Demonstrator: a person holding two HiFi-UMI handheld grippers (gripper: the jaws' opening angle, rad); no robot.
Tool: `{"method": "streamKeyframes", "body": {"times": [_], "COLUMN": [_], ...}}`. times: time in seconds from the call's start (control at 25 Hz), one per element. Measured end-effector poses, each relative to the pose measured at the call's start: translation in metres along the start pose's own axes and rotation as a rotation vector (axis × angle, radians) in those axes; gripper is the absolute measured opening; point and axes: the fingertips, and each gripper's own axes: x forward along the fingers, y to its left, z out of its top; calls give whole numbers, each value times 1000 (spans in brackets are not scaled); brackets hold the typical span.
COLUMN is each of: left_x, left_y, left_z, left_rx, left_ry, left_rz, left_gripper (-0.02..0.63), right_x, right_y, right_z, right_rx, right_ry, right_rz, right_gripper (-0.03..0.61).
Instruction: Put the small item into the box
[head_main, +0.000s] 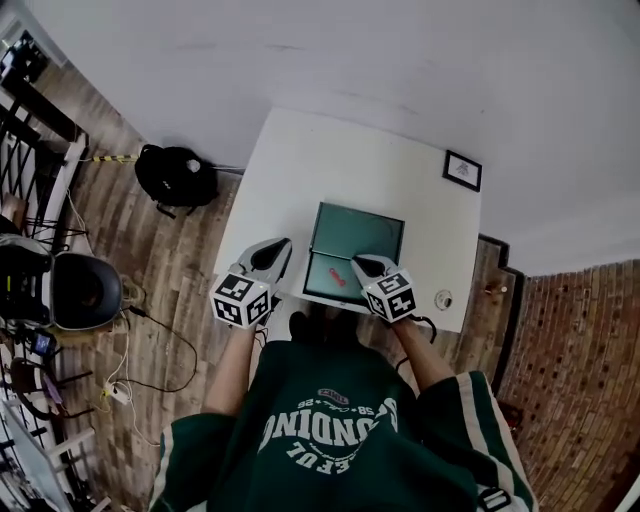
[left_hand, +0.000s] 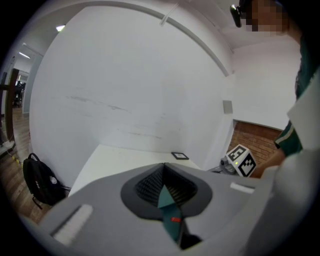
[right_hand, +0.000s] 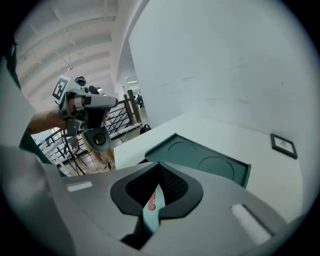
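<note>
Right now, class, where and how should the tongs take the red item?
Probably across its narrow width, coming straight down: the red item lies flat inside the open box, whose walls would likely block a sideways approach.

Counts: 1 white table (head_main: 300, 170); 1 teal box (head_main: 358, 232); 1 small red item (head_main: 337, 275); 2 grippers: left gripper (head_main: 280, 250), right gripper (head_main: 365, 265); 2 marker cubes (head_main: 241, 300), one per gripper; 1 black backpack (head_main: 176, 176); 1 small framed picture (head_main: 462, 170); 1 small round object (head_main: 443, 299); 1 person (head_main: 330, 430); 2 round recesses (right_hand: 182, 149) in box lid
</note>
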Motion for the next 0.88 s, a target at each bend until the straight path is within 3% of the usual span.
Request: {"method": "streamKeyframes", "body": {"times": [0.32,0.6,0.88], "left_x": [23,40,49], "left_y": [-9,-18,-25], "left_z": [16,35,45], "left_rx": [37,68,79], "left_ry": [-5,-24,-35], "left_rz": [-50,-93,-119], "left_gripper": [52,52,52], "right_x": [-43,-90,-106], "right_y": [-29,-44,-51], "right_z": [59,107,121], "right_rx": [55,13,13], "right_ry": [-220,-429,-484], "right_rz": [-91,-198,-235], "right_gripper": [2,2,2]}}
